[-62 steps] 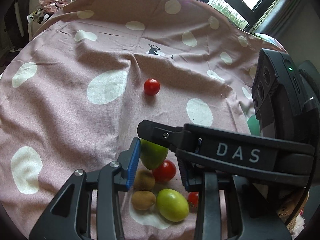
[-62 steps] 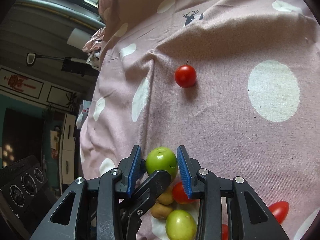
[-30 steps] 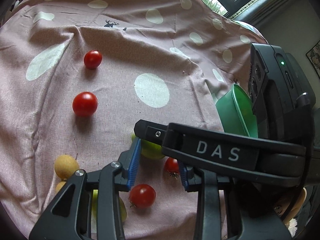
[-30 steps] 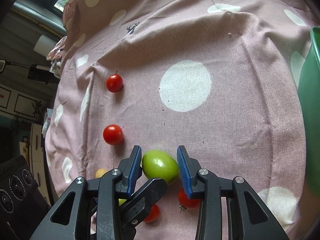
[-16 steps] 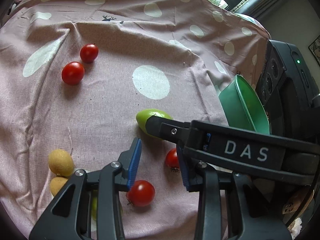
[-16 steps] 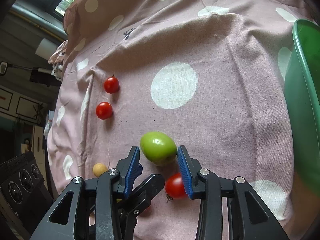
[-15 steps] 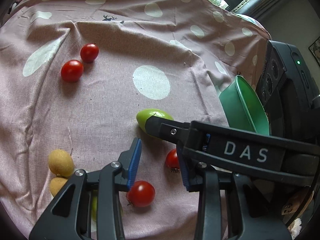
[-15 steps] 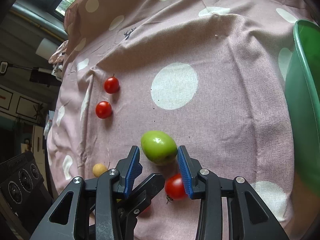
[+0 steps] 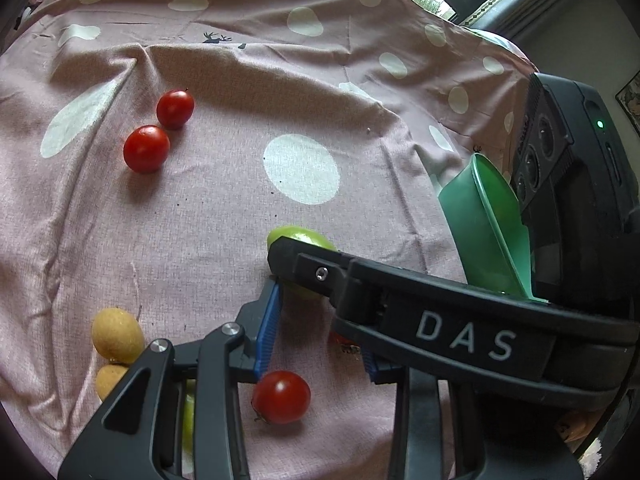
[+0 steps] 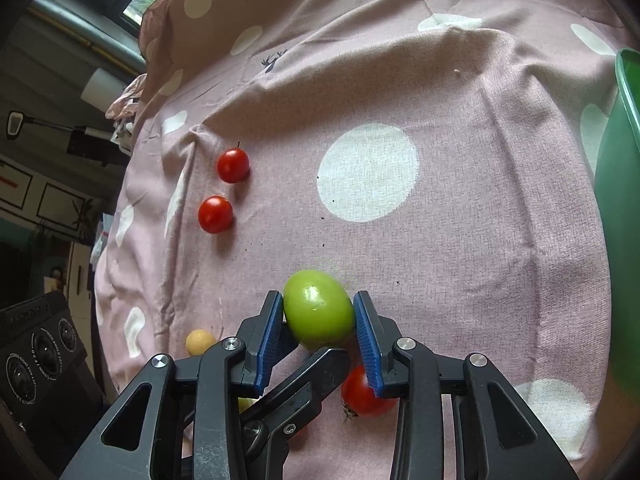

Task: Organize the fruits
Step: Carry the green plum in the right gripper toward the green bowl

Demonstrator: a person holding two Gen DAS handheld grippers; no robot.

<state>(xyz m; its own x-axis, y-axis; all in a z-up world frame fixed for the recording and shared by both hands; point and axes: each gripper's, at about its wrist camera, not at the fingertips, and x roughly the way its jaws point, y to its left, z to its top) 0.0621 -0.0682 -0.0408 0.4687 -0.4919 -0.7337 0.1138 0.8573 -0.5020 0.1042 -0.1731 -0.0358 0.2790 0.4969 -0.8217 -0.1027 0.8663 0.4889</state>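
Right gripper (image 10: 319, 322) pinching green fruit (image 10: 319, 309) between blue pads, long axis across jaws, above pink dotted cloth (image 10: 440, 240); green bowl (image 10: 624, 216) lies to right, nearest this hand. Left gripper (image 9: 316, 330) spread, empty, over cherry tomato (image 9: 281, 397)

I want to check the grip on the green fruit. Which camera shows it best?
The right wrist view: the green fruit sits whole between the right gripper, its blue pads against both sides. In the left wrist view only the fruit's top shows; the right gripper's black body crosses in front and hides the rest.
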